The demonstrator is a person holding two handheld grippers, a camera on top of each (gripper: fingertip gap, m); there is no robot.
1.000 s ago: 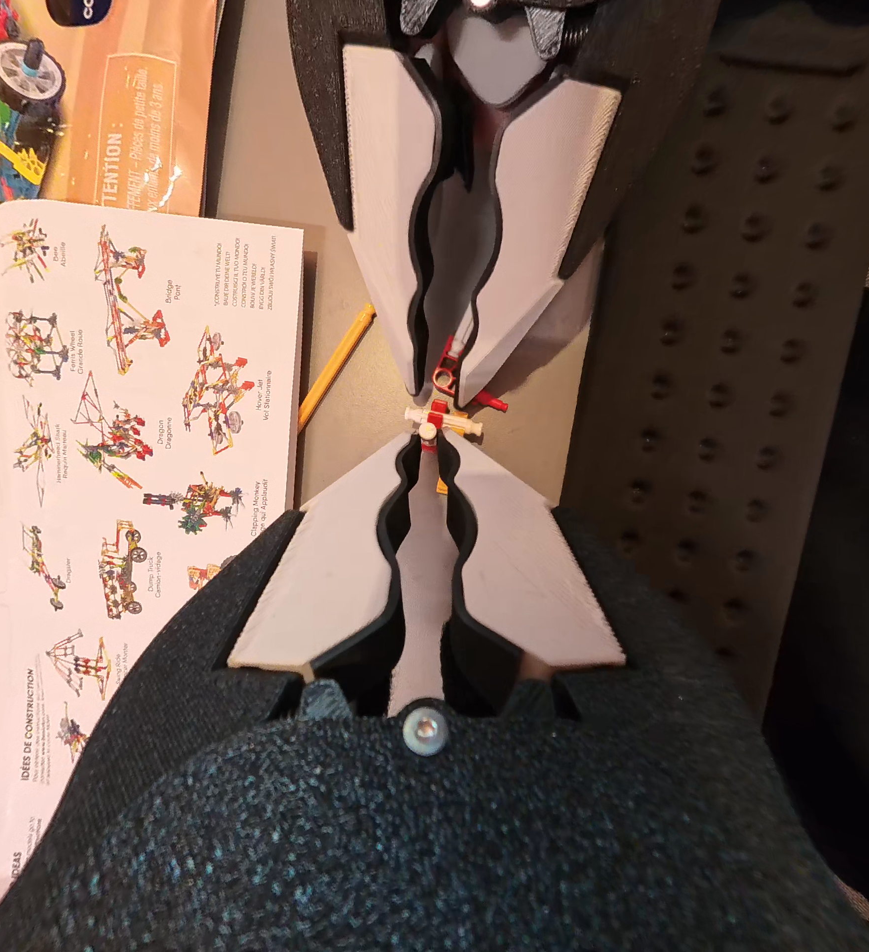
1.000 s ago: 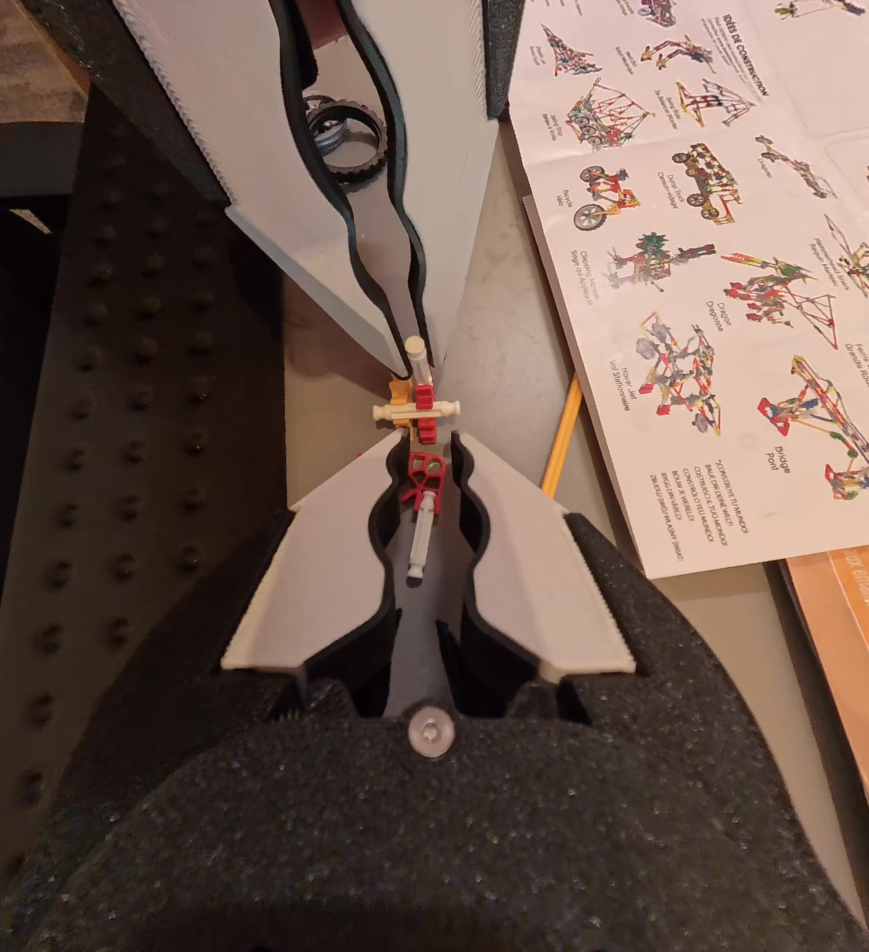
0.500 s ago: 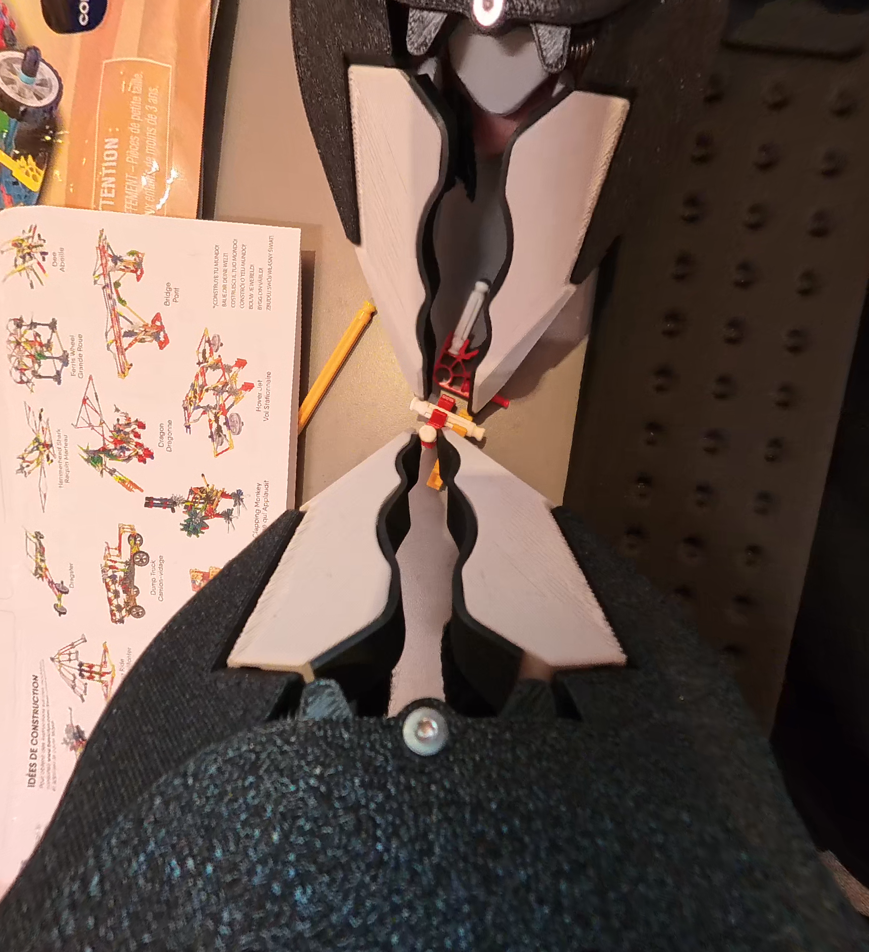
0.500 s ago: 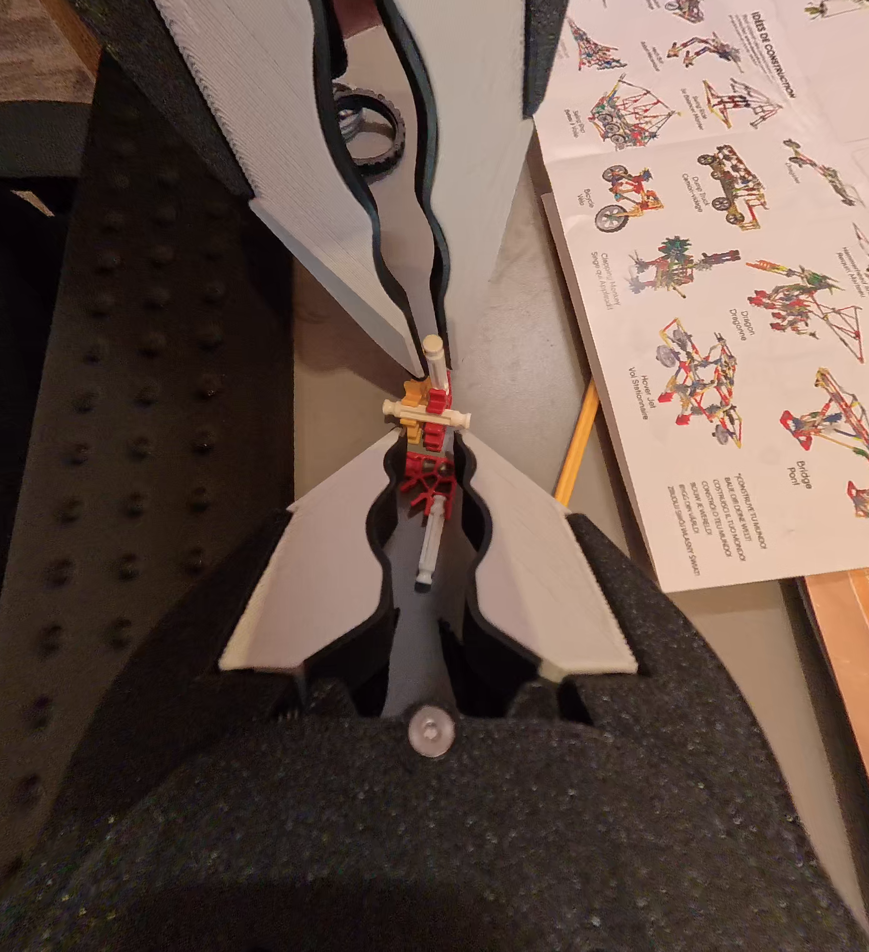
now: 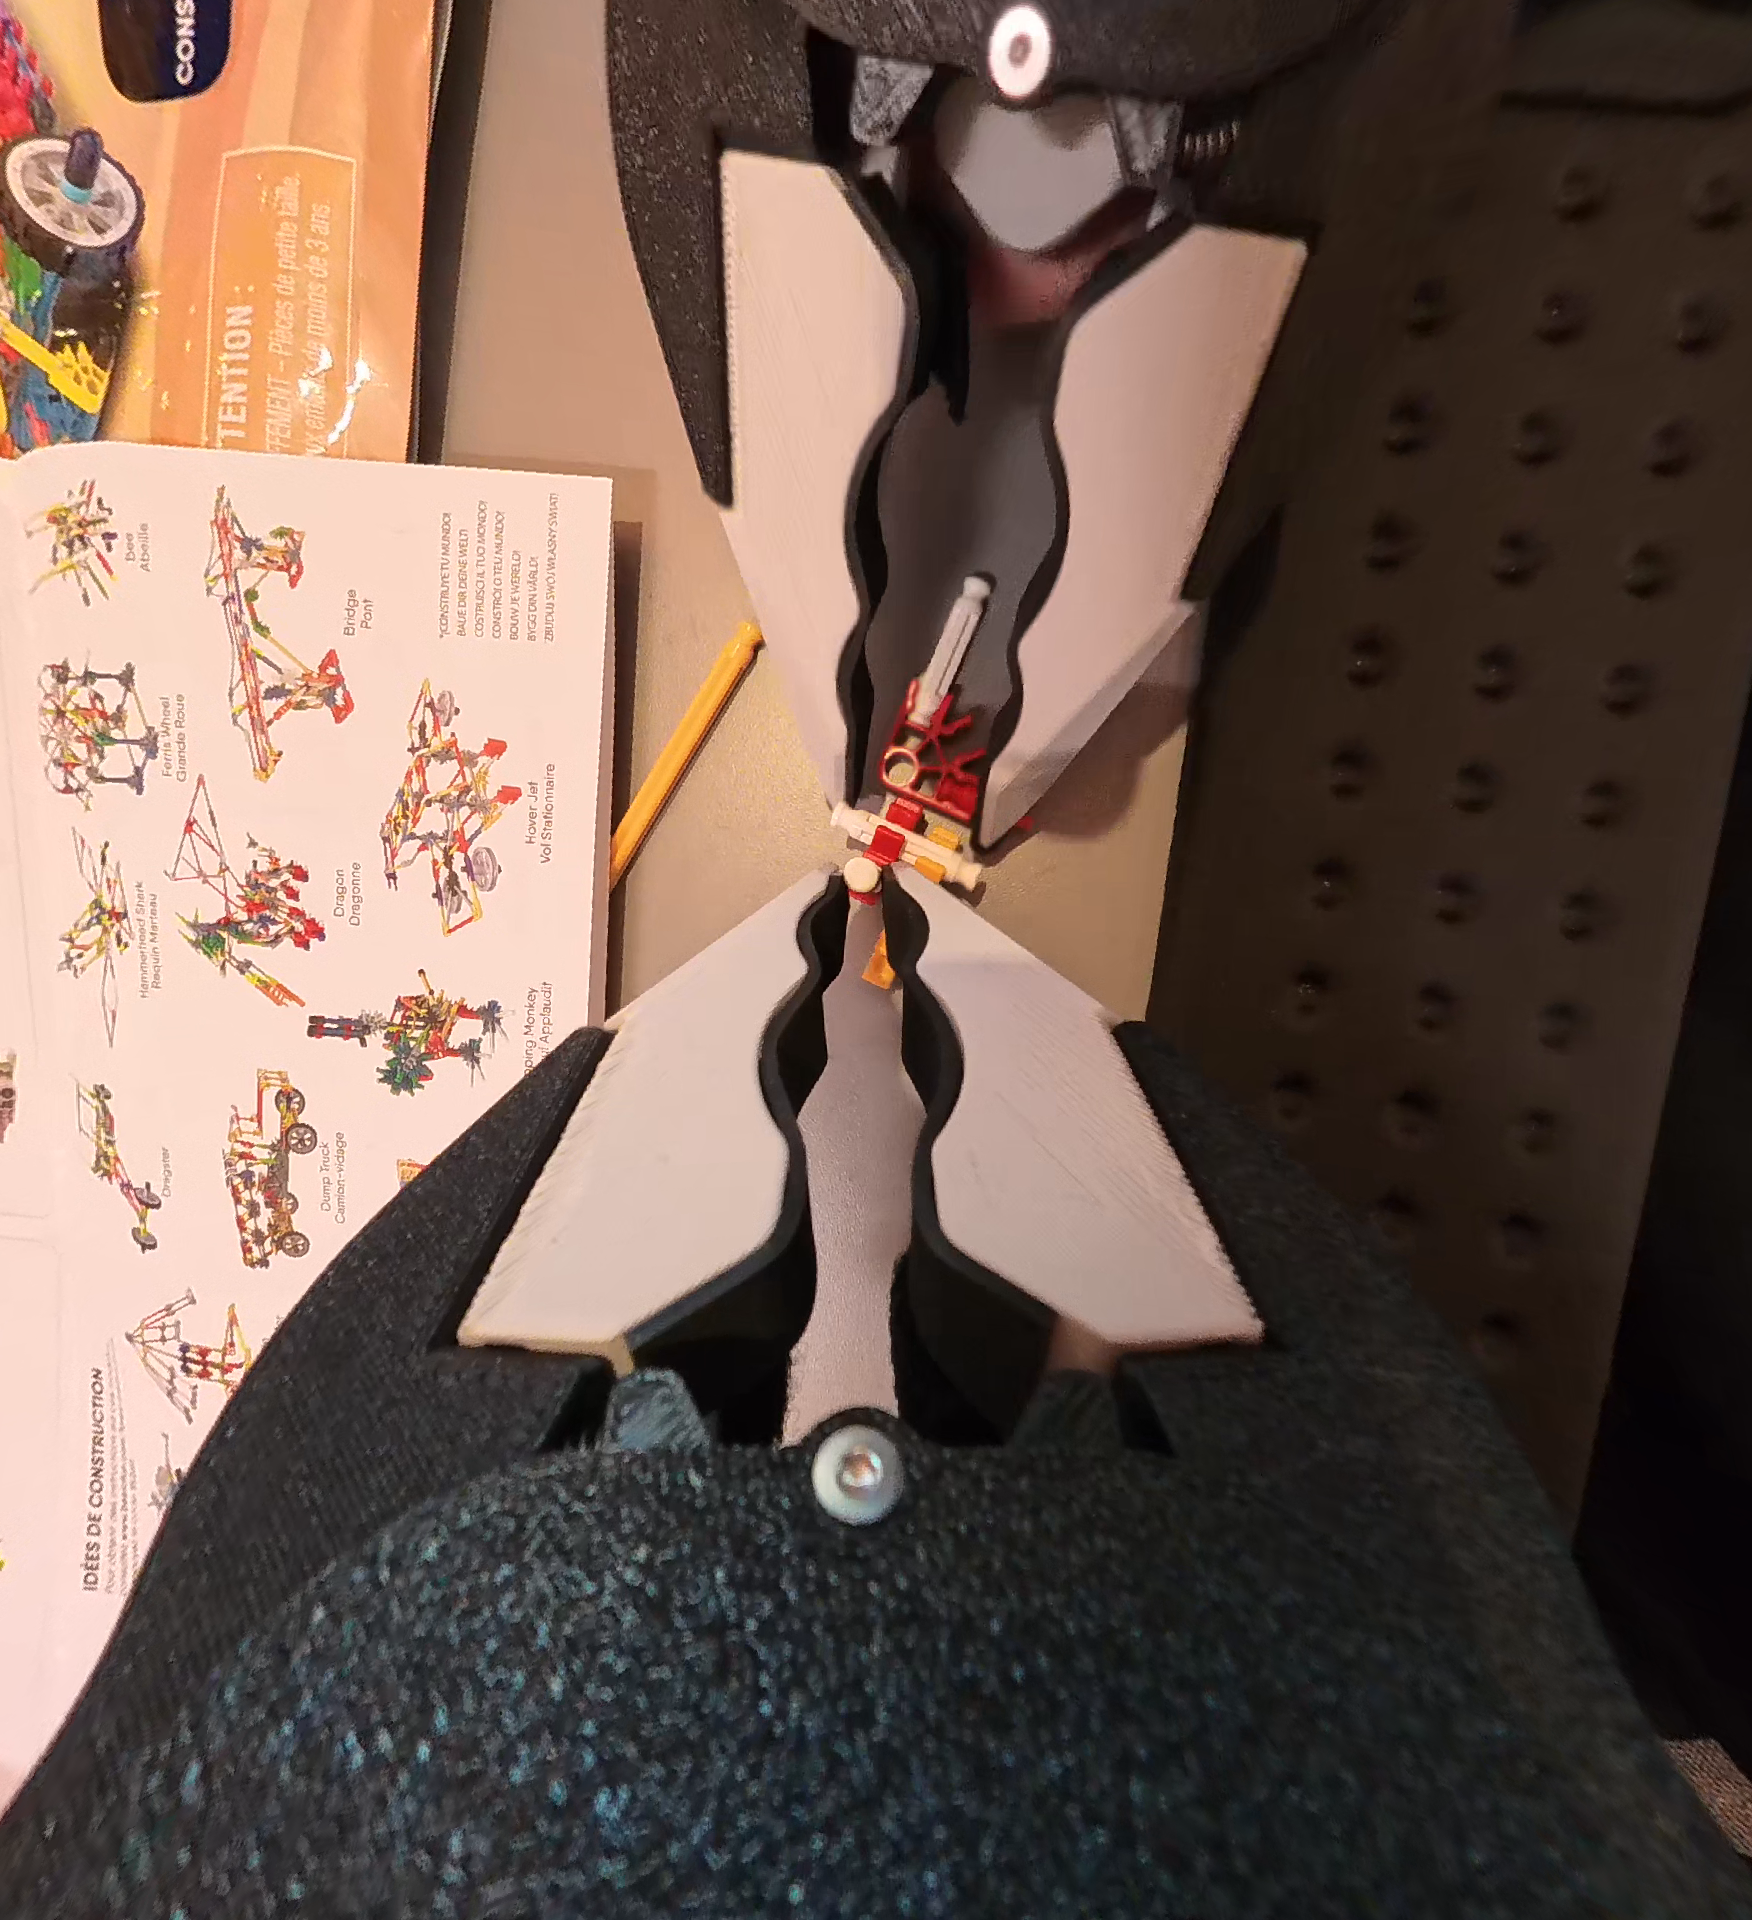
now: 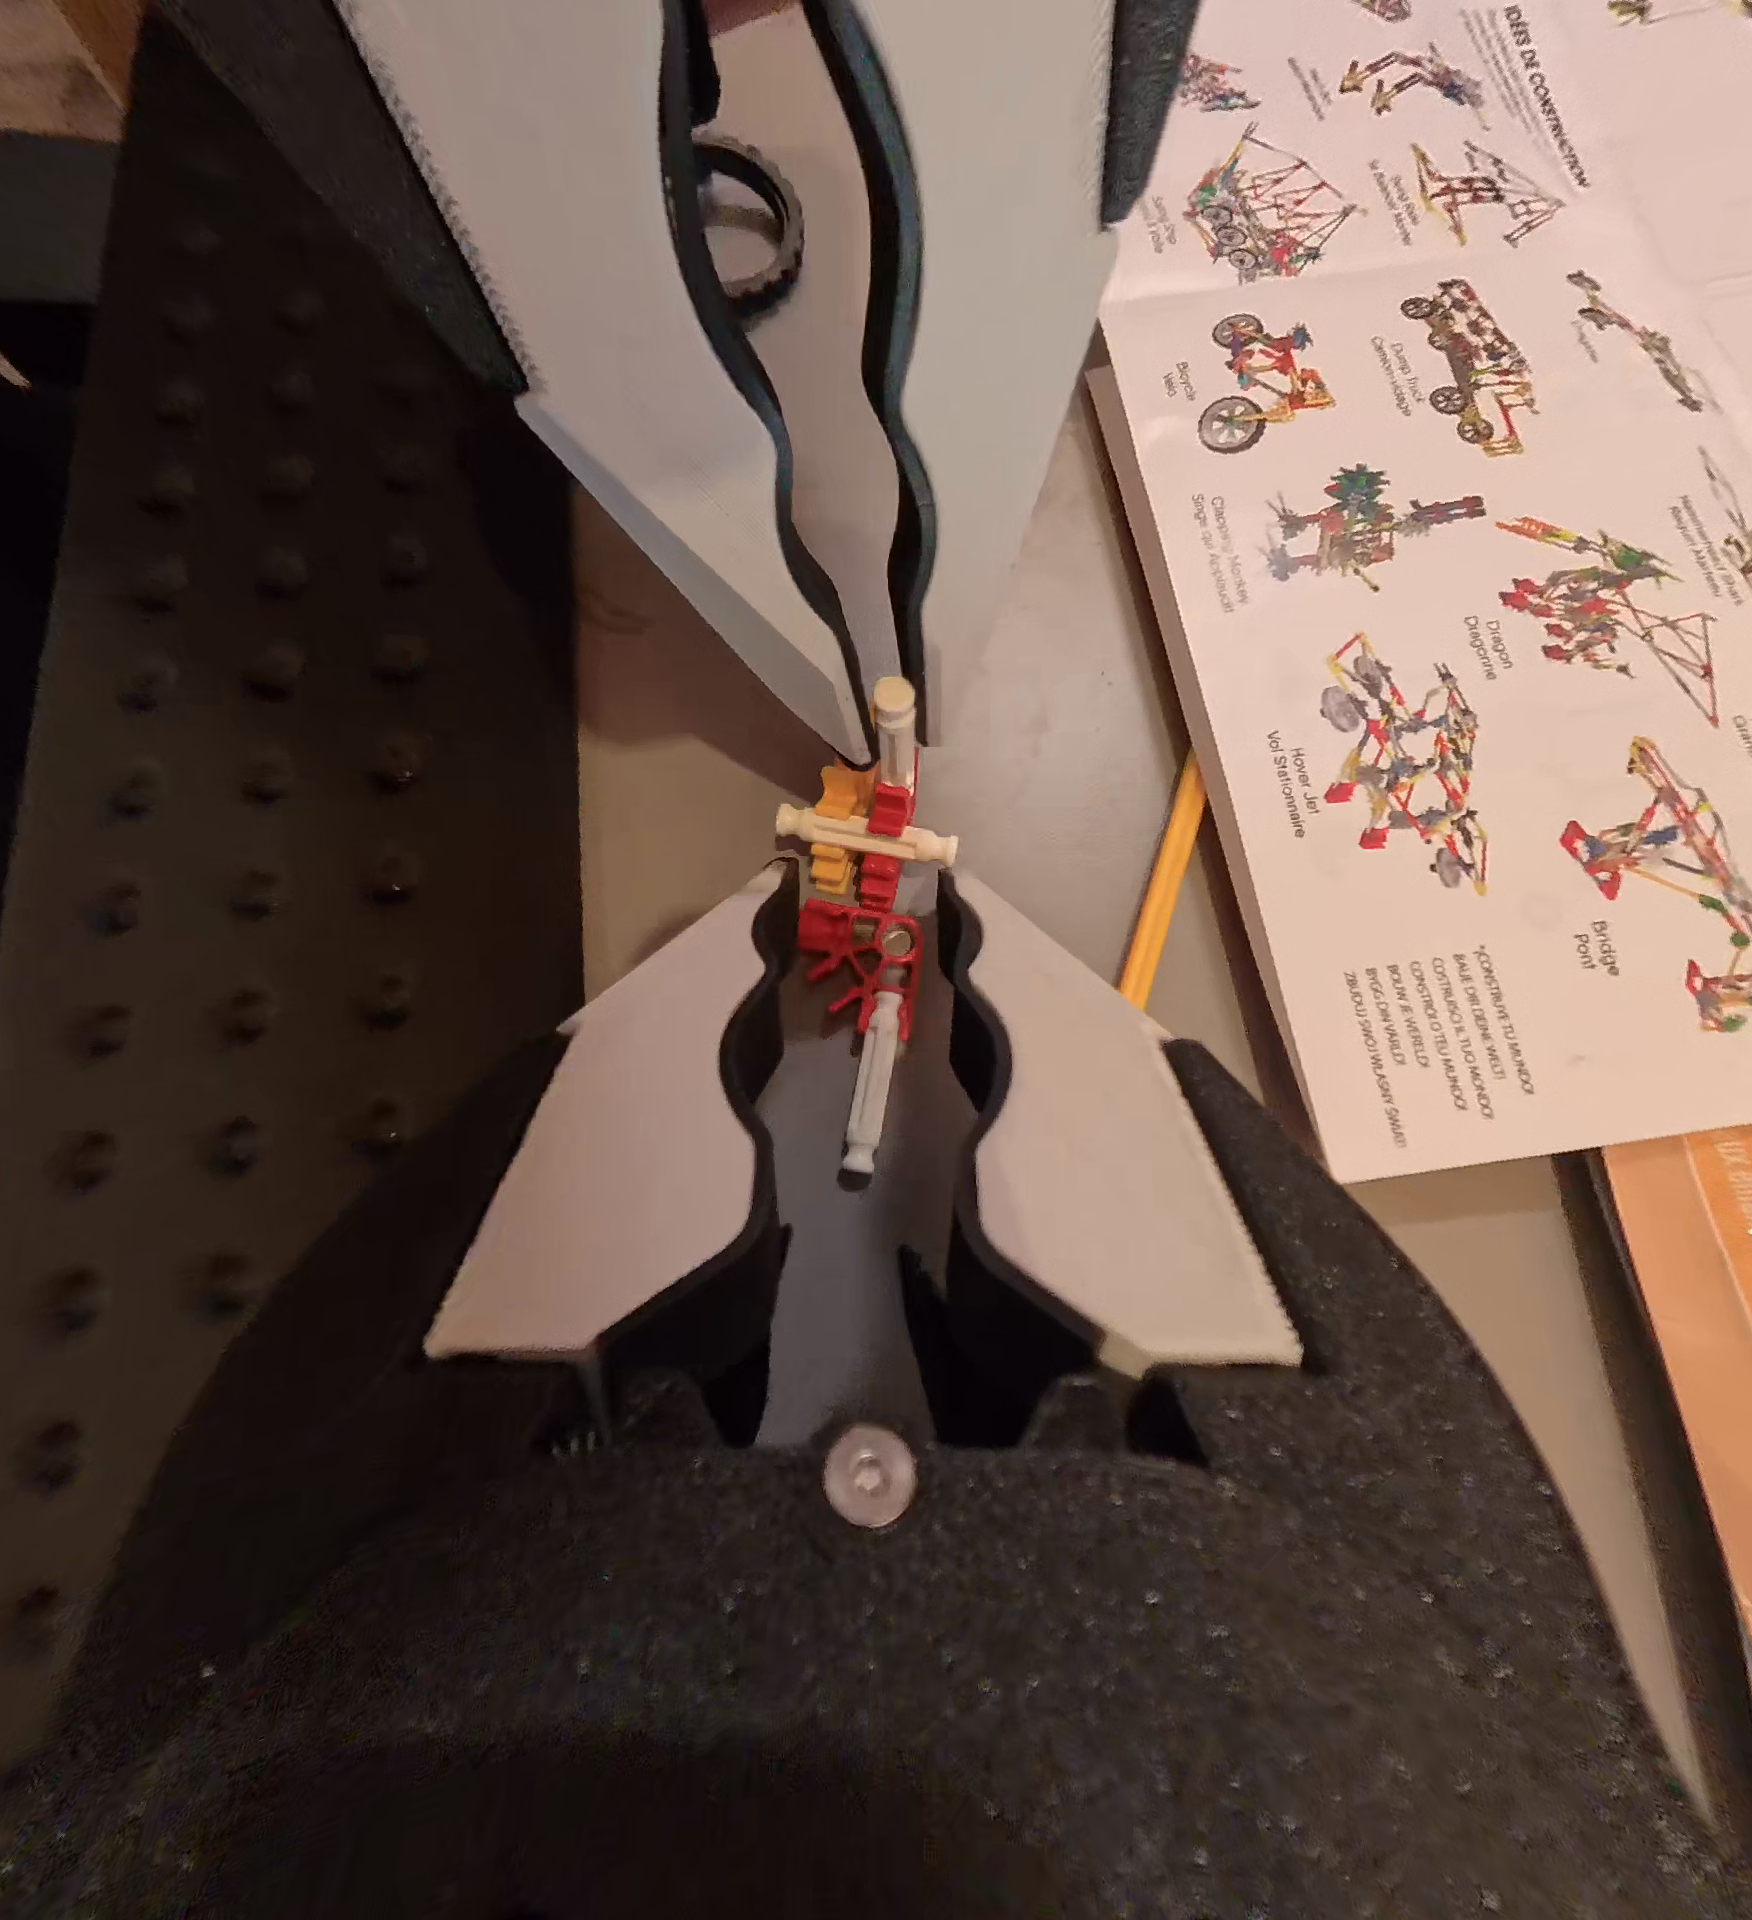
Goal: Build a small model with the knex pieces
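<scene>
My left gripper (image 5: pixel 867 883) is shut on the upright white rod of a small assembly (image 5: pixel 908 836), which has a white cross rod and red and orange connectors. My right gripper (image 5: pixel 919 810) comes from the opposite side, tip to tip with the left. It is shut on a red flat connector (image 5: pixel 929 753) with a grey rod (image 5: pixel 960 634) lying back between its fingers. In the right wrist view the right gripper (image 6: pixel 861 878) holds that red connector (image 6: pixel 867 951) against the assembly (image 6: pixel 867 831), which the left gripper (image 6: pixel 895 743) holds from above.
A white picture sheet of models (image 5: pixel 228 831) lies left, with an orange toy box (image 5: pixel 280 208) beyond it. A yellow rod (image 5: pixel 685 748) lies on the grey table beside the sheet. A black studded panel (image 5: pixel 1474 727) is right. A black tyre (image 6: pixel 747 239) lies behind the left gripper. Less than 4 cm separates the two grippers' tips.
The right gripper has moved toward the left one. Its red connector, a short gap away a second ago, now meets the small assembly. The left gripper has stayed almost still.
</scene>
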